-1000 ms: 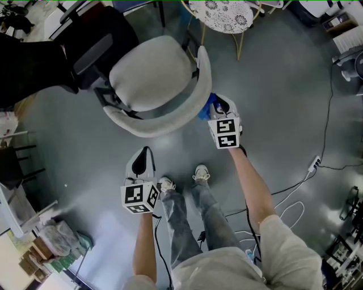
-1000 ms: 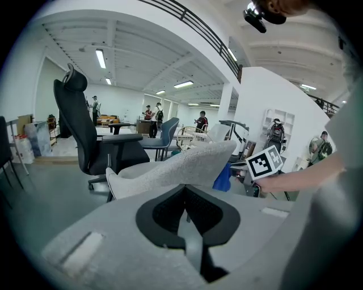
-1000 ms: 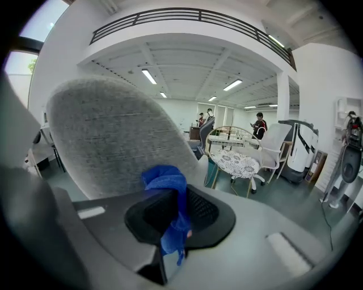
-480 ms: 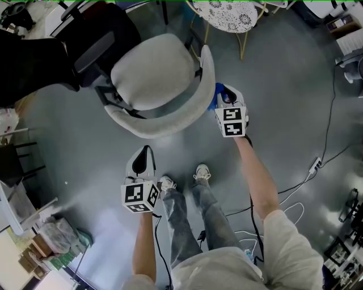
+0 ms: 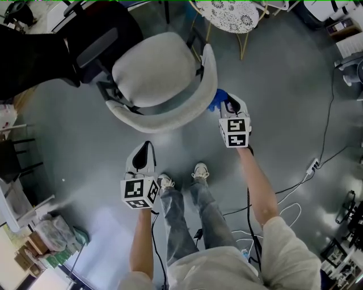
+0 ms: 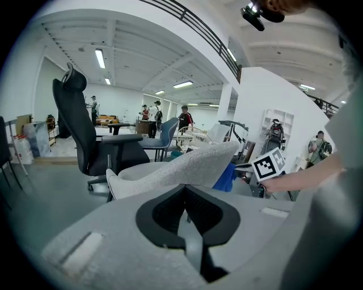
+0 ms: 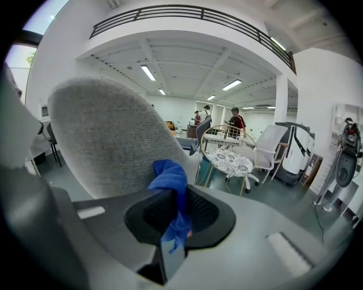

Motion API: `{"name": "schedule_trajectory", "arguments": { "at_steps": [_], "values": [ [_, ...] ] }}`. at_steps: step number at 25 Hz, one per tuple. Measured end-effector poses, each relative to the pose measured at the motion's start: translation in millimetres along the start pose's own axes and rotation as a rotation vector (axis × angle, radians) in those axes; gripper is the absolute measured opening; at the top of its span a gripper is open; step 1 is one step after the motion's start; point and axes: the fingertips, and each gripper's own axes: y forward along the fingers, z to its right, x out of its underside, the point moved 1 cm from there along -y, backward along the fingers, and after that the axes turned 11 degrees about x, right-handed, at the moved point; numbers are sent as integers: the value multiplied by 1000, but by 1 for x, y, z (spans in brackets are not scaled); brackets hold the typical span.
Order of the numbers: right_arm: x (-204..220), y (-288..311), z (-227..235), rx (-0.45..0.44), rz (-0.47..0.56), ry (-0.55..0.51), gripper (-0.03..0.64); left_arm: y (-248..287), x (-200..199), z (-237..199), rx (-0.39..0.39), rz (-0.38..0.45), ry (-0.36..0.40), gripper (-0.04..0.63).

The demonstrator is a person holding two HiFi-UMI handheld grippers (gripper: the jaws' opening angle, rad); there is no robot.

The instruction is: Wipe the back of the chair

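A grey upholstered chair has its seat (image 5: 153, 68) ringed by a curved backrest (image 5: 170, 118) that faces me. My right gripper (image 5: 223, 103) is shut on a blue cloth (image 5: 216, 99), which is pressed against the outer right end of the backrest. In the right gripper view the cloth (image 7: 171, 179) bunches out of the closed gripper (image 7: 173, 199) right beside the grey chair back (image 7: 108, 136). My left gripper (image 5: 144, 149) hangs low in front of the chair, apart from it, shut and empty. From the left gripper (image 6: 185, 191) I see the backrest (image 6: 193, 167) and the cloth (image 6: 227, 178).
A black office chair (image 5: 93, 42) stands at the grey chair's left. A white lace-patterned round seat on gold legs (image 5: 225, 14) is behind it. Cables (image 5: 317, 164) trail on the floor at right. My feet (image 5: 198, 171) are close below the chair. Boxes and bags (image 5: 48, 241) sit at the lower left.
My right gripper has carried the blue cloth along the outer right side of the backrest, first farther up, then slightly back down. The left gripper has stayed nearly where it was.
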Motion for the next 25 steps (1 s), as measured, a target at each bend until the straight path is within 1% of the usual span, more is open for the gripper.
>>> {"name": "schedule_trajectory", "arguments": {
  "at_steps": [6,12,19,25],
  "values": [
    [11,-45,-30,-28,3,0,38,-6,6,-1,3,17,-14,5],
    [21,-69,-77,-77,-1,3,38,-24,12,-7,-6,36,-30,5],
    [14,-86,-145,-161,7,6,38,-52,19,-28,-46,52,-51,5],
    [20,-104,-215,-269,-12,8,38,-73,27,-43,-74,59,-68,5]
  ]
}}
